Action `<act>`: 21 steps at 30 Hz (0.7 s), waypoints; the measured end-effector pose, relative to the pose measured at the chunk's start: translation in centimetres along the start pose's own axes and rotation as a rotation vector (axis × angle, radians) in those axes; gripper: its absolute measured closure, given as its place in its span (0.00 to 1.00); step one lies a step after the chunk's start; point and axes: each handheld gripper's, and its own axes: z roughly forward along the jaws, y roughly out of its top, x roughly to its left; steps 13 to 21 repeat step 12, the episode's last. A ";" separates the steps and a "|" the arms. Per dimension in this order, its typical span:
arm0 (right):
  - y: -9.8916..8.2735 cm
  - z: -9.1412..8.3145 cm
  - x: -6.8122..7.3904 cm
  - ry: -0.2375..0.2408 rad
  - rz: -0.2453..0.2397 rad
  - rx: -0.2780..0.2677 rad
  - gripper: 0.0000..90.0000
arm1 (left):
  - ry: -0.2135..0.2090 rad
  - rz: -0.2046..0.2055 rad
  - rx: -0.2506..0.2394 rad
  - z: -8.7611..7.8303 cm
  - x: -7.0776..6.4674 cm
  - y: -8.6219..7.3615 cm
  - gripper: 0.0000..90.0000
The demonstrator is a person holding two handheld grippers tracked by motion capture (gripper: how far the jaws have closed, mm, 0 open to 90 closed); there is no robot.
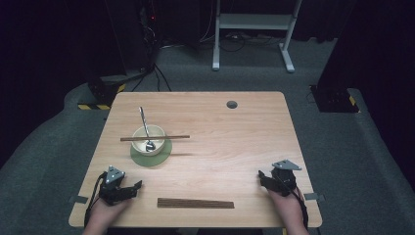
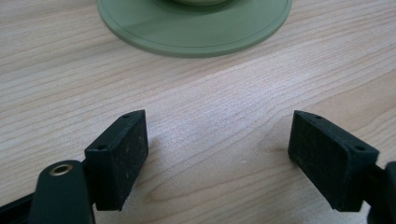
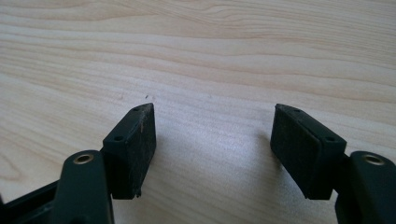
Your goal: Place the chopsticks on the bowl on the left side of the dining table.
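Observation:
A cream bowl stands on a green saucer at the table's left middle. A metal spoon leans in the bowl, and dark chopsticks lie across its rim. A dark brown chopstick rest or strip lies near the front edge. My left gripper rests at the front left, open, with bare wood between its pads; the saucer lies just ahead of it. At the front right my right gripper is open over bare wood, pads apart.
The wooden table has a round cable hole near its far edge. A white desk frame stands on the grey carpet beyond, with dark cabinets and cables to the left.

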 end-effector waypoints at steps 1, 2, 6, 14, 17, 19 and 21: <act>0.0 0.0 0.0 0.004 -0.006 0.001 0.32 | 0.001 -0.001 0.000 0.0 0.0 0.0 0.22; 0.0 0.0 0.0 0.008 -0.011 0.002 0.31 | 0.002 -0.001 0.000 0.0 0.0 0.0 0.22; -0.1 -0.1 0.1 0.014 -0.016 0.005 0.29 | 0.001 -0.003 0.002 0.0 0.0 0.0 0.22; -0.2 -0.2 0.3 0.011 -0.012 0.011 0.25 | -0.007 0.003 0.003 0.2 0.1 0.2 0.21; -0.2 -0.2 0.3 0.011 -0.012 0.011 0.25 | -0.007 0.003 0.003 0.2 0.1 0.2 0.21; -0.2 -0.2 0.3 0.011 -0.012 0.011 0.25 | -0.007 0.003 0.003 0.2 0.1 0.2 0.21; -0.2 -0.2 0.3 0.011 -0.012 0.011 0.25 | -0.007 0.003 0.003 0.2 0.1 0.2 0.21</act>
